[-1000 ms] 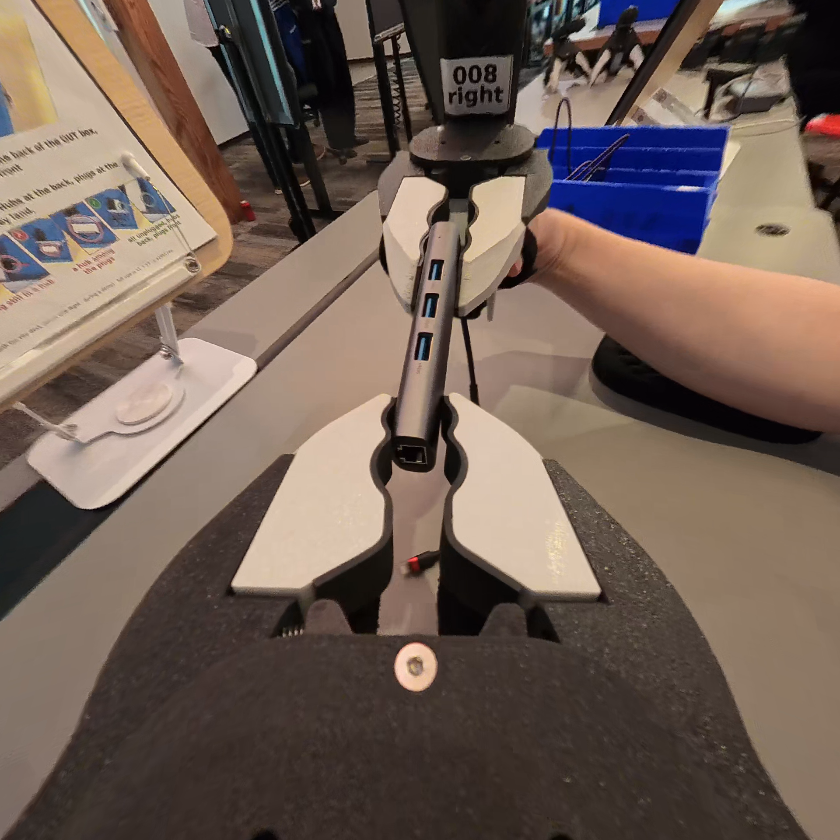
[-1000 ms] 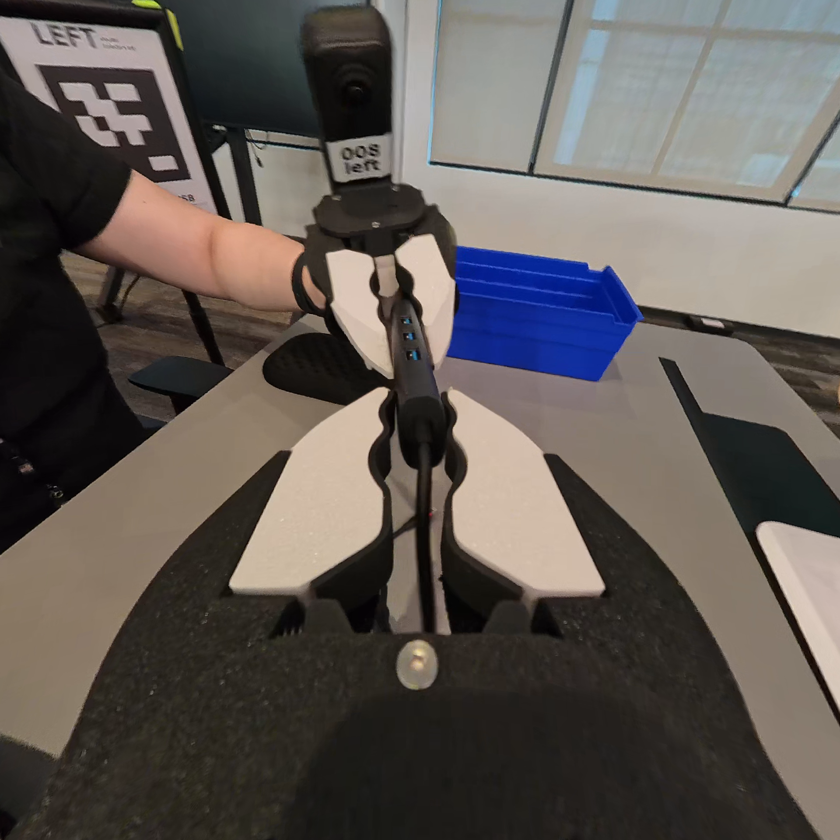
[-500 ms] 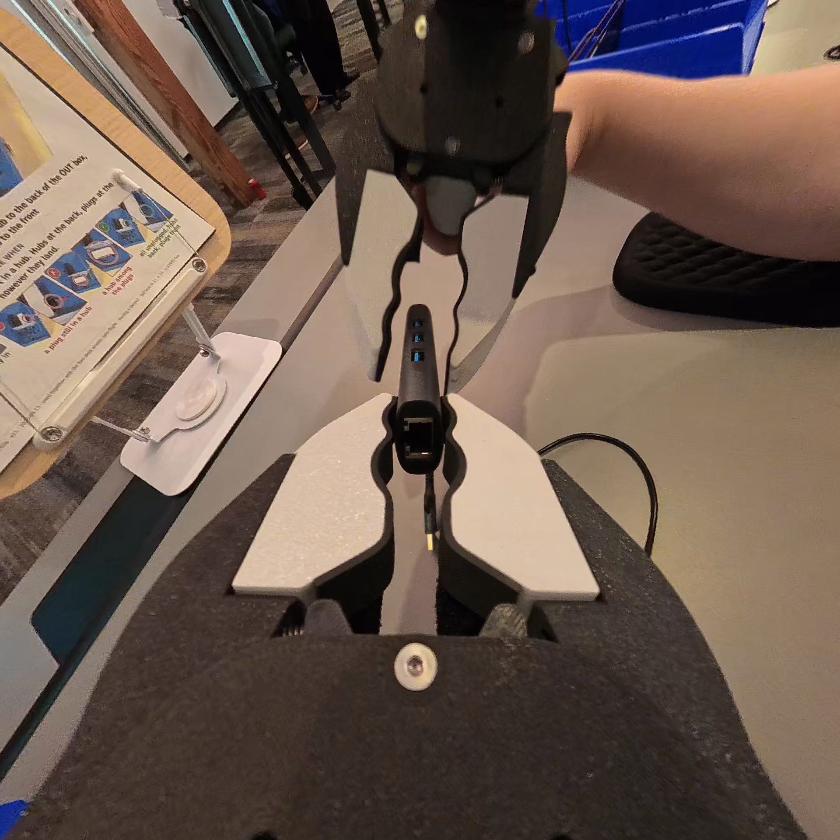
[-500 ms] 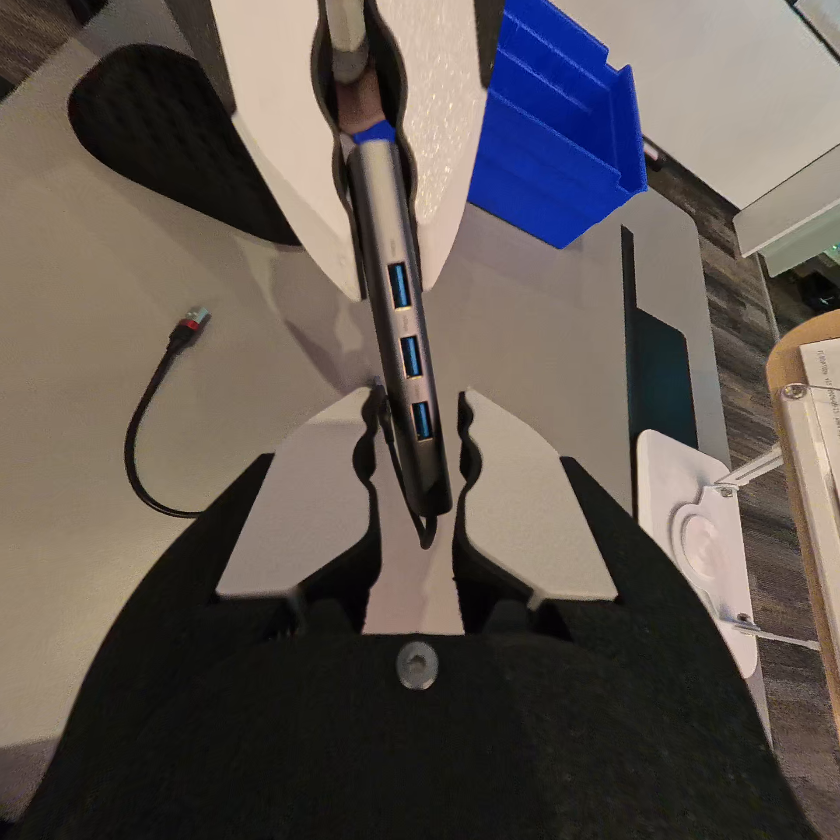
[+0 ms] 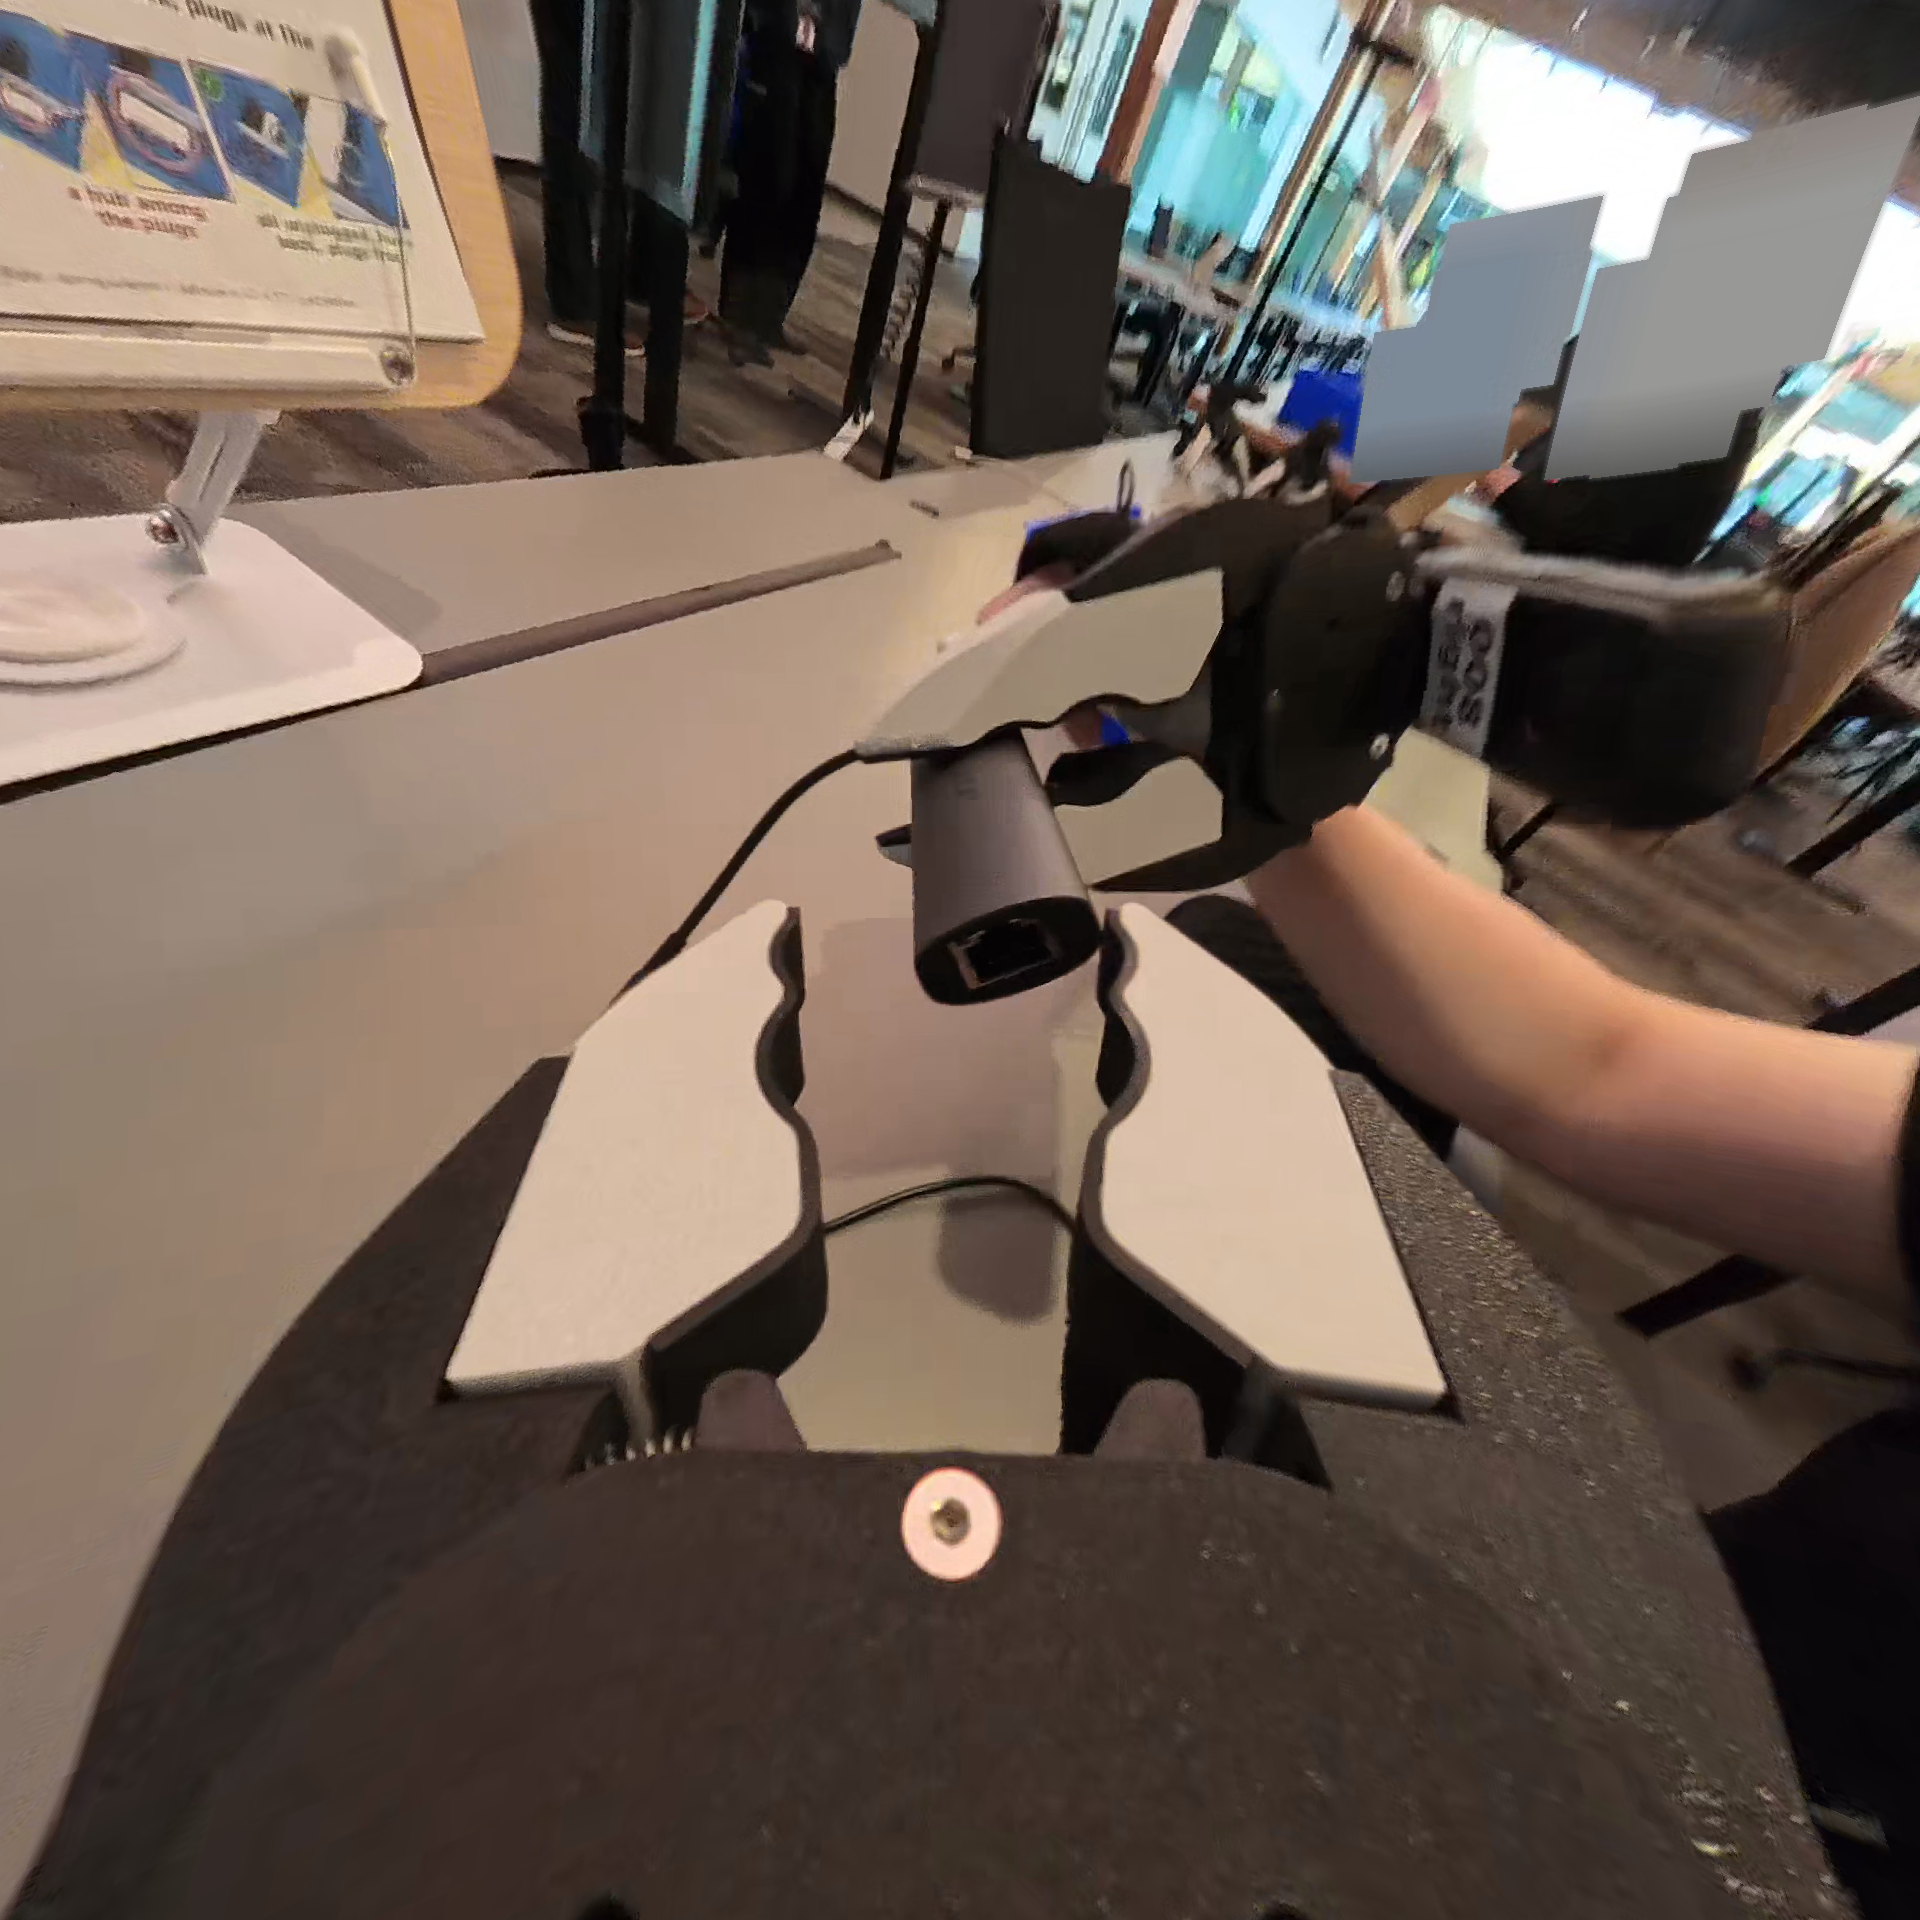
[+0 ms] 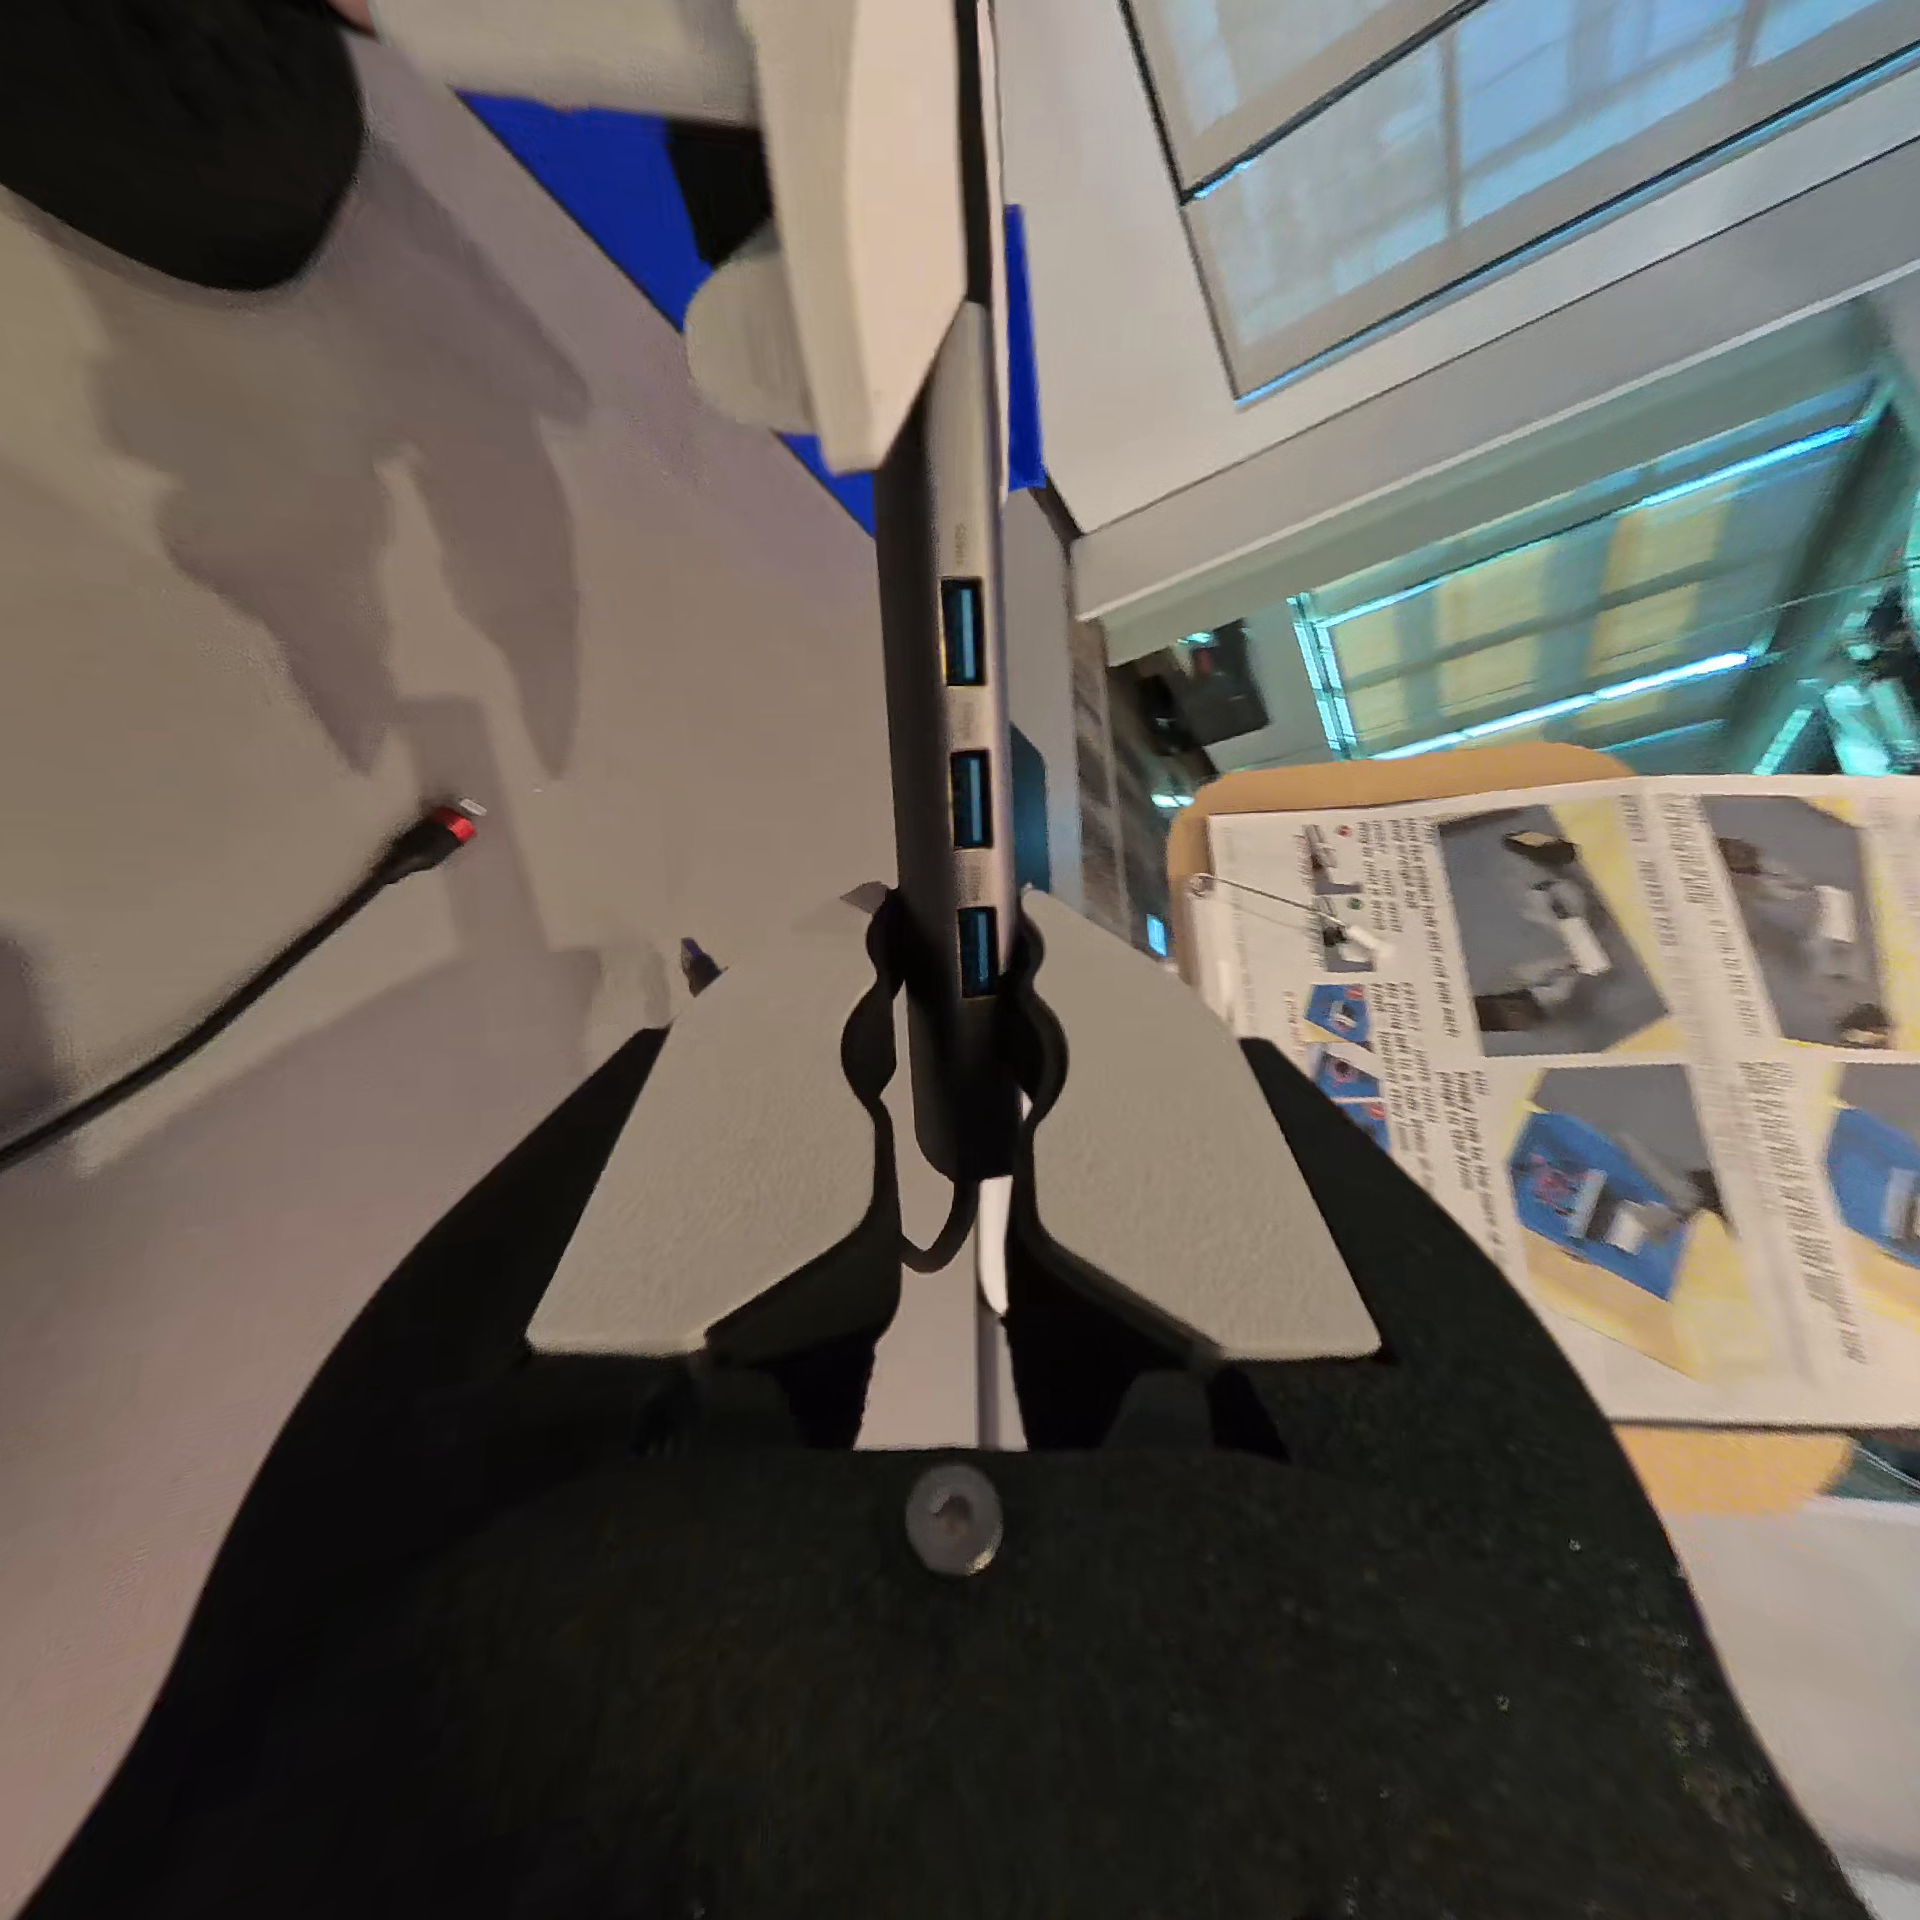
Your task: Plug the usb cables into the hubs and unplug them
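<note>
My hub (image 6: 940, 727) is dark grey with three bright blue ports. My grippers' fingers (image 5: 665, 1132) are pale grey on speckled black bodies. At left of the right wrist view, a black cable (image 6: 239, 997) ends in a red-collared plug on the plain grey table (image 5: 260, 935).

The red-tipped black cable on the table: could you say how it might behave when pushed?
The cable probably flops: it lies in a loose curve, so a push would likely bend it. Its red plug looks small, probably easily nudged.
</note>
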